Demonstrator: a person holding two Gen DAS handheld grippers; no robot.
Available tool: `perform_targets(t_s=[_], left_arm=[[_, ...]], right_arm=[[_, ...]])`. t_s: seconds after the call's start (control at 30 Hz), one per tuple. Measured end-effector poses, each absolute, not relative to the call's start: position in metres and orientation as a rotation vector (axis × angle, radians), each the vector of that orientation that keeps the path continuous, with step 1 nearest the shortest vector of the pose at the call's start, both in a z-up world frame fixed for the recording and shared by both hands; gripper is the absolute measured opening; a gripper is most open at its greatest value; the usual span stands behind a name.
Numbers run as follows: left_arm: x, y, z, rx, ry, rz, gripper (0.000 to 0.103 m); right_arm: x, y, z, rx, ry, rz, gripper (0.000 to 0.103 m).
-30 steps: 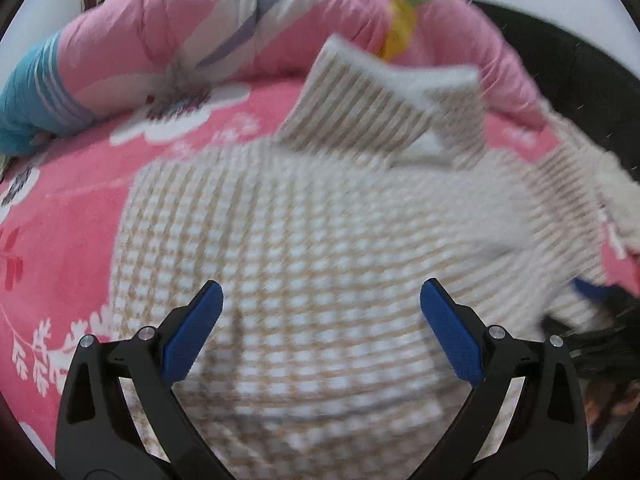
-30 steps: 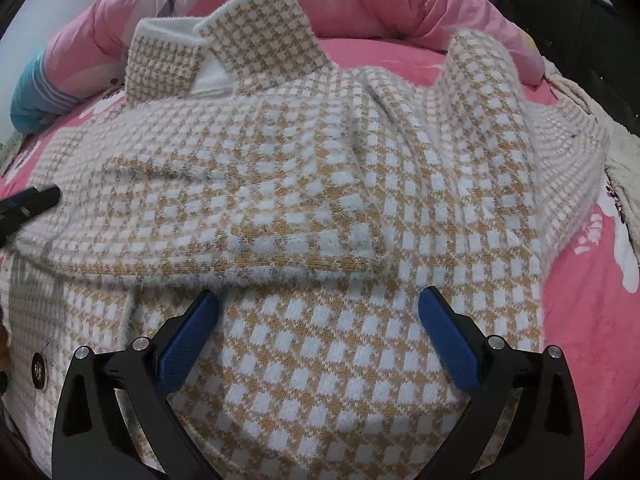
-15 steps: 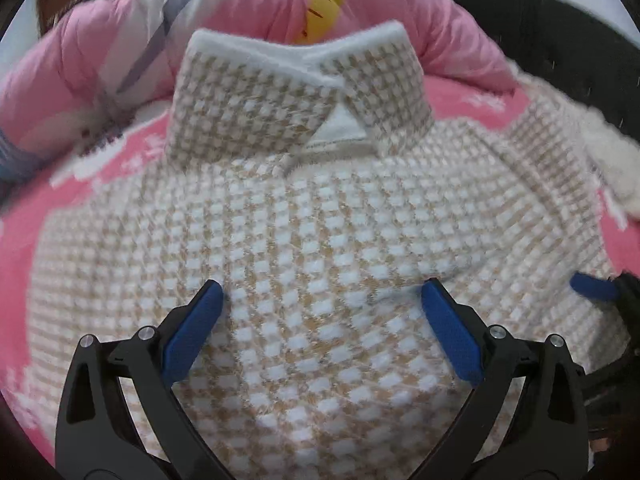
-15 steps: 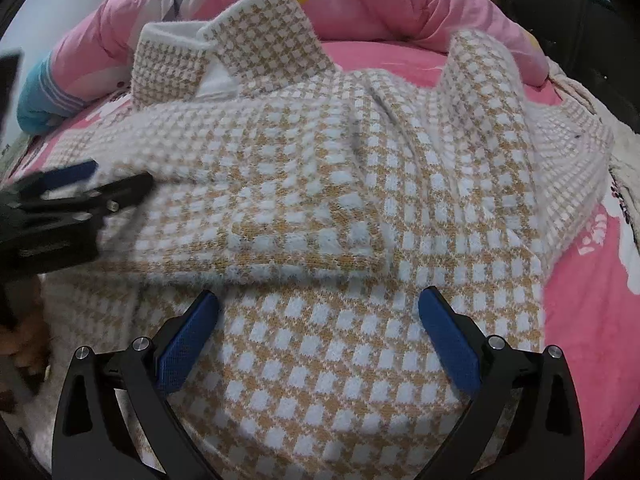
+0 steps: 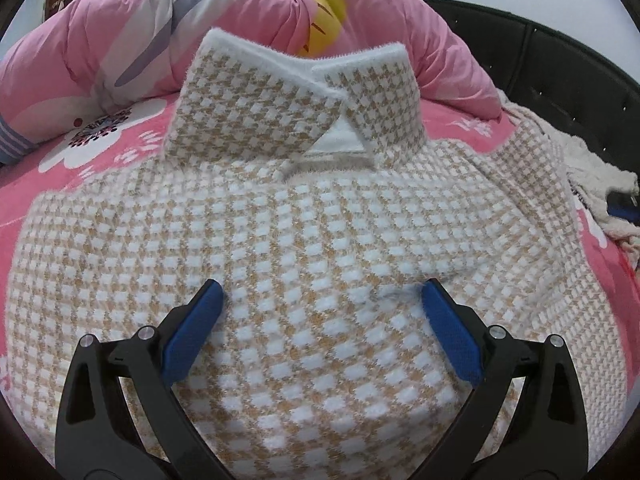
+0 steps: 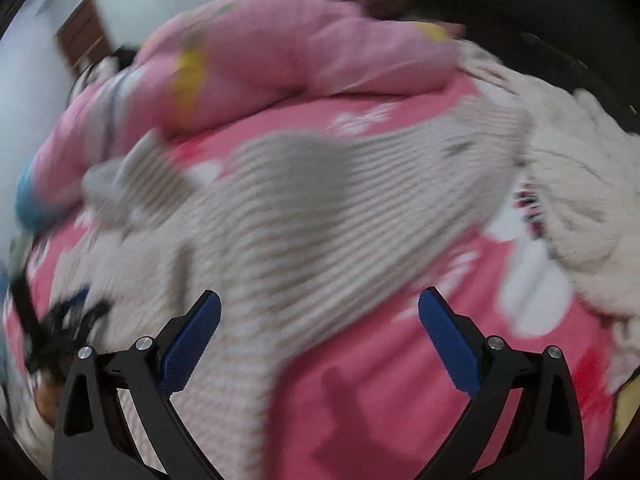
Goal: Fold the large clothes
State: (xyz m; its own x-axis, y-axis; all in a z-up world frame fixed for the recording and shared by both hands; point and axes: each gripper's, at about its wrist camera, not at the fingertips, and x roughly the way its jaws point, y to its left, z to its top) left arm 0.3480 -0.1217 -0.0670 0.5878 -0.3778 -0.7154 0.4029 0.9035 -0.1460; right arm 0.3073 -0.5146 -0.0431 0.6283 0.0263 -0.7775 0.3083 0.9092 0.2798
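Observation:
A fuzzy tan-and-white houndstooth coat (image 5: 304,240) lies spread on a pink floral bed, its white-edged collar (image 5: 296,108) at the far end. My left gripper (image 5: 320,320) hovers open over the coat's middle, blue pads (image 5: 192,336) wide apart, nothing between them. In the right wrist view the picture is motion-blurred: the same coat (image 6: 304,216) shows as a pale striped mass, and my right gripper (image 6: 320,320) is open above its right edge and the pink sheet (image 6: 380,392). The other gripper (image 6: 60,320) shows as a dark blur at left.
A rolled pink quilt (image 5: 248,28) lies along the far side of the bed, against a black headboard (image 5: 560,72). A cream knitted garment (image 6: 580,184) is heaped at the right. A brown door (image 6: 80,40) stands in the white wall, far left.
My left gripper swung right to centre on the collar and came closer. My right gripper has swung fast to the right, off the coat's middle toward its right edge, blurring the view.

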Motion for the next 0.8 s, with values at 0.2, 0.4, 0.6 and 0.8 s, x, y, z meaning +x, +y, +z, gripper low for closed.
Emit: perform_targets(t_s=[0.2,0.4,0.6,0.8], left_arm=[[0.344,-0.116,-0.069,0.011,0.808,-0.466,0.096],[0.339,-0.105,-0.068,-0.022,0.791,-0.477,0.096],[0.338,-0.102,-0.068,-0.022,0.786,-0.476,0.096],[0.339,-0.104,-0.068,-0.014,0.786,-0.470,0.096]], right_arm=[[0.339,-0.611,-0.068,0.690,0.839,-0.283,0.085],[0.378,-0.664,-0.104,0.816,0.845,-0.423,0.068],[0.401,-0.680,-0.119,0.786,0.830,-0.543,0.060],[0.412,-0.674,-0.114,0.627,0.840,-0.589,0.026]])
